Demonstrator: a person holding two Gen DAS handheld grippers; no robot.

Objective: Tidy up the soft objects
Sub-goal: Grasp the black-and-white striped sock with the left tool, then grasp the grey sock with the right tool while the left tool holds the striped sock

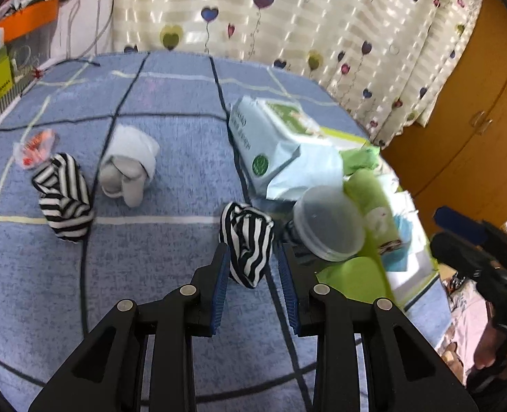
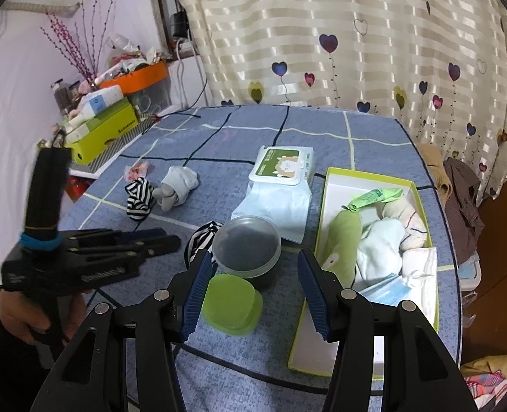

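Left gripper (image 1: 251,274), jaws apart, straddled the black-and-white striped rolled sock (image 1: 248,243) unclamped, apparently positioned for pickup. Right gripper (image 2: 251,288) stood apart over a flat green plastic lid (image 2: 231,304). At two o'clock, the lime-edged cardboard box (image 2: 373,173) already held sorted socks and cloths.

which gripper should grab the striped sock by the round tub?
Left. The left gripper is open with that striped sock between its fingers; the right gripper is open over the green lid.
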